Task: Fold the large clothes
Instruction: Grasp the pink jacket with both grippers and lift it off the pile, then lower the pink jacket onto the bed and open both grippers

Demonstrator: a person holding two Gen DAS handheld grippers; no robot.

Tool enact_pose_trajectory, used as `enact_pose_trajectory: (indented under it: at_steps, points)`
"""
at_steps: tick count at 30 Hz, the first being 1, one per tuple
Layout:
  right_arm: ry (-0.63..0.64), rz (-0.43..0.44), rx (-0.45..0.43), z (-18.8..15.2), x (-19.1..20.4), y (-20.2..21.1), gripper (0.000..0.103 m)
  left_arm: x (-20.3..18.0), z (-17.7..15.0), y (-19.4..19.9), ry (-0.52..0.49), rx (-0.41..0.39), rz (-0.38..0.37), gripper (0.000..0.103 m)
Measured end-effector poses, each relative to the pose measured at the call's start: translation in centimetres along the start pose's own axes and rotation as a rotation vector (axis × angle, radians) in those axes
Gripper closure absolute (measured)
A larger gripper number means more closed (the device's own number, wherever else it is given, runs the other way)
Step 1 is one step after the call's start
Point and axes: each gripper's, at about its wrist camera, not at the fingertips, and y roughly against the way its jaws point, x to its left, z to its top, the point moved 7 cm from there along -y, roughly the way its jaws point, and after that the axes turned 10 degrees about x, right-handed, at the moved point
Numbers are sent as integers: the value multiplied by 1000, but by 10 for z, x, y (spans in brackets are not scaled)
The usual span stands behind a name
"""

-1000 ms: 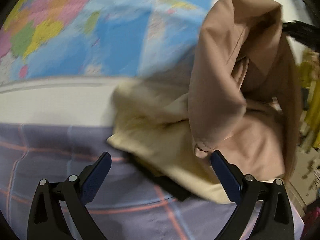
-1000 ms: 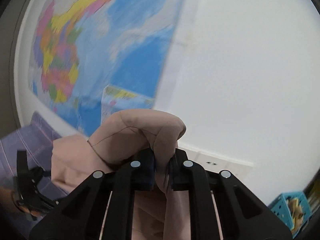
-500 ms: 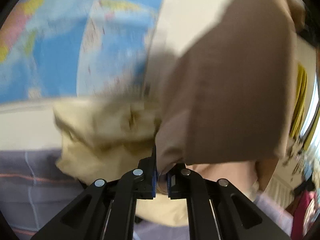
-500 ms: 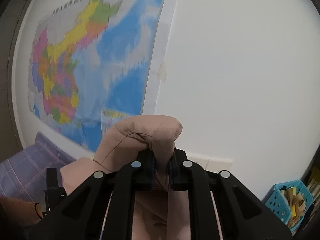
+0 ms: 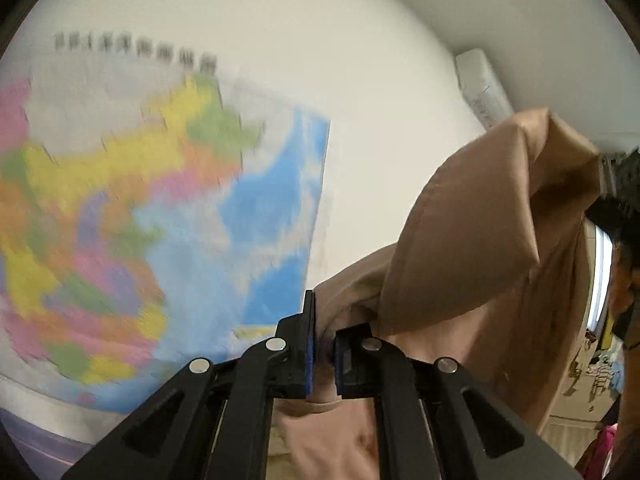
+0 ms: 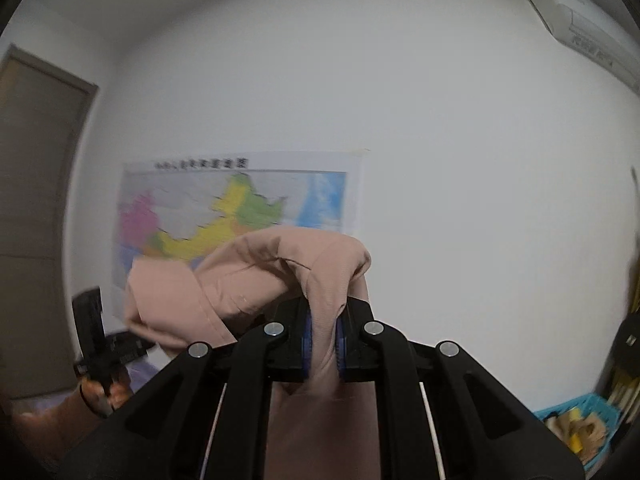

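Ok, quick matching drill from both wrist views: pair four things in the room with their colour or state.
Things:
1. left tongs
2. wall map
3. basket
4. door

States:
A. blue, at the lower right
B. brown, at the far left
C. shut on the pink garment
D. multicoloured, taped to the white wall

Pairs: 1-C, 2-D, 3-A, 4-B

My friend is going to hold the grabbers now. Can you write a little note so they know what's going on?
Left hand-held gripper: shut on the pink garment.
Right hand-held gripper: shut on another part of the same garment.
Where: the garment hangs in the air between both, in front of the wall map.
Done: both grips taken, garment lifted.
Left: spread it out, lay it flat, fold it.
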Motion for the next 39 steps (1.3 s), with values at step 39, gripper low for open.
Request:
enact_pose_trajectory:
  at_steps: [39]
  points:
    - [-589,327,902,-409,113,-421,71,340,-324,-83,324,892,564,82]
